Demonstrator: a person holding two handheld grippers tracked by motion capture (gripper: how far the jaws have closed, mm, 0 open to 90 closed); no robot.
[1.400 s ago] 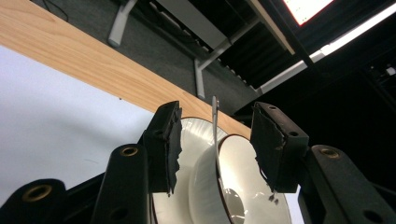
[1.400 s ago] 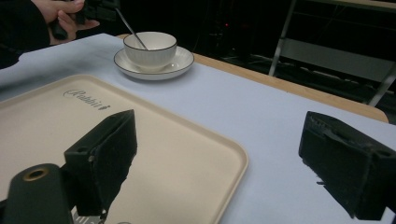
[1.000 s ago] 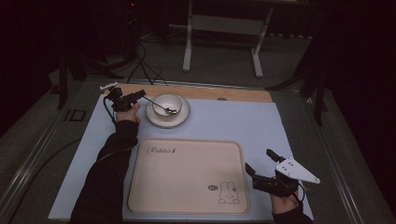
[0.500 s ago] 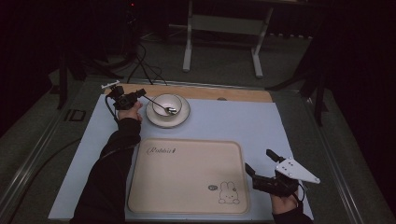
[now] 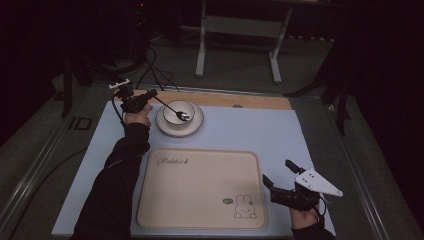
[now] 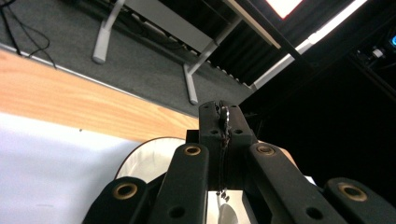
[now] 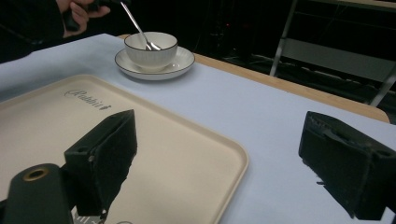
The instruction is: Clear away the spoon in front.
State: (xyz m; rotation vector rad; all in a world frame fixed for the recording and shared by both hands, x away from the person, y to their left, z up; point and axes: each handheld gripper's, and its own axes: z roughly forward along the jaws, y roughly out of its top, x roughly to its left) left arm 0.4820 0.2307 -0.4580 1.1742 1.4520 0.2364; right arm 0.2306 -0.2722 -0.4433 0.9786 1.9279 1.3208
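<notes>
**Spoon pinched at the handle, bowl end still in the dish**

My left gripper [image 5: 150,94] has just been closing, and its jaws are now clamped tight on the handle of the spoon [image 5: 172,108]; in the left gripper view the thin metal edge of the handle [image 6: 224,122] sits squeezed between the two black pads. The spoon's long axis slants from my grip at the far left of the table down and to the right, so its scoop end rests inside the white bowl [image 5: 179,112], which stands on its saucer [image 5: 196,125] at the back of the blue mat [image 5: 280,135]. From the right gripper view the spoon [image 7: 136,27] leans steeply out of the bowl [image 7: 150,50] toward my left hand.

My right gripper [image 5: 280,176] rests well apart, at the near right corner beside the cream tray [image 5: 200,200], its jaws spread wide and holding nothing.

I judge the coming move hangs on that slant: the scoop lies lower than my grip and past the bowl's rim, so I need to lift along the handle's line, up and toward my left hand, to clear the rim without tipping the bowl. The left hand is plainly the nearer one
</notes>
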